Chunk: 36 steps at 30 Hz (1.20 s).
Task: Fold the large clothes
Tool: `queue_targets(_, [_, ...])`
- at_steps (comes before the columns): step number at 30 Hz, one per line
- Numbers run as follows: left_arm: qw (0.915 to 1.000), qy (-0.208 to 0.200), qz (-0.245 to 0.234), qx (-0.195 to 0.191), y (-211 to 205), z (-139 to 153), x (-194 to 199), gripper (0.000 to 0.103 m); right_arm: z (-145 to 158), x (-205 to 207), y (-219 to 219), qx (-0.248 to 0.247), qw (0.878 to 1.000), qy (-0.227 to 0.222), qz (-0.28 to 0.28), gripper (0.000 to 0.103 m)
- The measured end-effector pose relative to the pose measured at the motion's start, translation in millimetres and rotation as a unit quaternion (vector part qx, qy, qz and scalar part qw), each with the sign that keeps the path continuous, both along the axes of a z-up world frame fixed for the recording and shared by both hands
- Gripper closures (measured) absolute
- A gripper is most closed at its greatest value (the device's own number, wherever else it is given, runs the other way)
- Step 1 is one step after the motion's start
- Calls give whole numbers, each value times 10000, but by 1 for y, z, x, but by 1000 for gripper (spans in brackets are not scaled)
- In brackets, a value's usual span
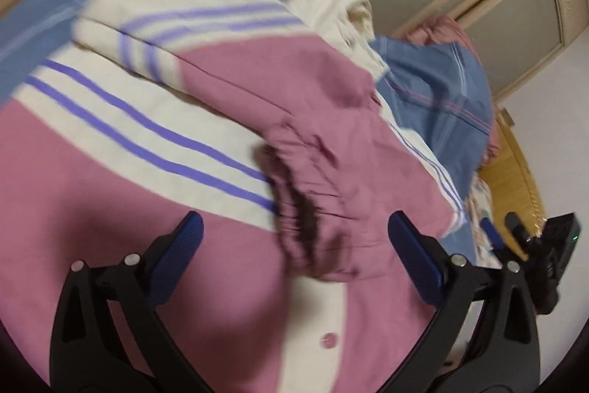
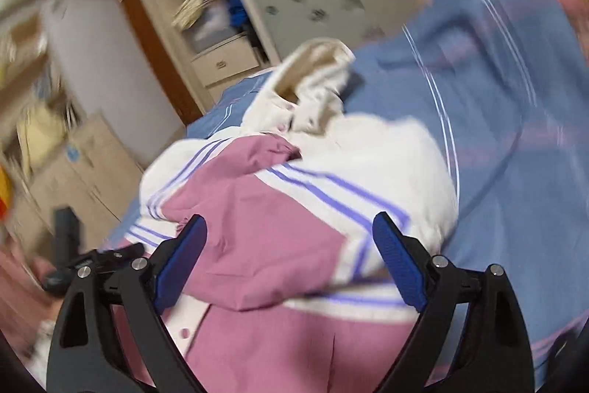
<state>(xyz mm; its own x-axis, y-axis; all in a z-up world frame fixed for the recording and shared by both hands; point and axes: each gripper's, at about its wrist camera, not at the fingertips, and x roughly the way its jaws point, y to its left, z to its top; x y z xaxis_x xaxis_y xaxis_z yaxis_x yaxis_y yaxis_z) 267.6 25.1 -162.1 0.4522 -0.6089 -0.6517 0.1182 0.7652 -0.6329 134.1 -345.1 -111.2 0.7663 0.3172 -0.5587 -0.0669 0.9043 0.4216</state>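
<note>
Both grippers spread and empty above the half-folded jacket

The left gripper hovers with jaws apart, the gathered pink cuff lying straight ahead between its fingers, nearer to it than to the right gripper, whose jaws are likewise apart over the pink-and-cream jacket. The jacket lies on the blue bedspread, sleeves folded across its body, long axis running away from both grippers toward the collar at the bed's far side; its hem is probably nearest.
</note>
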Motion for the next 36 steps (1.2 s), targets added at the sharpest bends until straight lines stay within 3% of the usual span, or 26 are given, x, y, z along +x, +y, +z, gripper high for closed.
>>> queue_targets(3, [9990, 248, -329, 153, -40, -20, 14, 4, -12, -7, -10, 9, 9998, 149, -161, 12])
queue_targets(4, [9990, 182, -281, 294, -47, -22, 16, 14, -15, -9, -14, 19, 9996, 197, -212, 12])
queue_targets(5, [9988, 79, -302, 377, -53, -21, 19, 56, -19, -13, -17, 47, 9993, 247, -273, 12])
queue_targets(7, [9983, -35, -300, 491, -55, -15, 29, 74, -27, -14, -24, 108, 9987, 332, -359, 12])
queue_targets(8, [9986, -153, -229, 456, -51, -9, 33, 76, -30, -16, -26, 108, 9984, 377, -396, 12])
queue_targets(10, [9956, -480, 54, 802, -42, 6, 37, 76, -35, -14, -28, 61, 9981, 419, -456, 12])
queue_targets(13, [9794, -1156, 384, 1613, -32, 34, 36, 76, -33, -6, -24, 56, 9988, 273, -395, 12])
queue_targets(16, [9742, -1136, 326, 1922, -28, 39, 42, 73, -24, 8, -12, 56, 9995, -97, -311, 12])
queue_targets(17, [9726, -1127, 346, 2004, -27, 38, 44, 70, -21, 17, -6, 61, 9995, -196, -226, 16])
queue_targets(18, [9711, -1100, 362, 2086, -25, 36, 46, 66, -21, 28, 0, 64, 9997, -178, -120, 34])
queue_targets(19, [9691, -1028, 397, 2206, -24, 33, 49, 65, -23, 40, 7, 6, 10000, -84, -45, 42])
queue_targets(20, [9681, -971, 423, 2269, -19, 32, 50, 63, -27, 52, 15, -176, 9998, 13, -25, 42])
queue_targets(22, [9677, -849, 465, 2330, -13, 23, 52, 57, -44, 75, 32, -841, 9957, 357, -154, 42])
queue_targets(24, [9695, -772, 472, 2277, -8, 16, 53, 51, -79, 97, 46, -1567, 9817, 1073, -165, 42])
queue_targets(26, [9716, -760, 476, 2190, 1, 11, 46, 50, -109, 102, 47, -1688, 9753, 1421, -127, 42])
queue_targets(29, [9682, -979, 494, 2250, -1, 18, 33, 50, -104, 91, 52, -1972, 9731, 1190, -71, 42])
queue_targets(31, [9560, -1368, 528, 2542, -7, 33, 19, 49, -86, 79, 53, -1989, 9747, 1014, -60, 42])
queue_targets(33, [9423, -1824, 631, 2733, -11, 53, 5, 48, -63, 66, 47, -1644, 9845, 610, 35, 41])
queue_targets(34, [9422, -1972, 646, 2631, -11, 61, 0, 47, -55, 65, 44, -1487, 9878, 470, 54, 41])
queue_targets(36, [9528, -1978, 622, 2217, -9, 72, 4, 45, -40, 70, 37, -1185, 9926, 251, -57, 41])
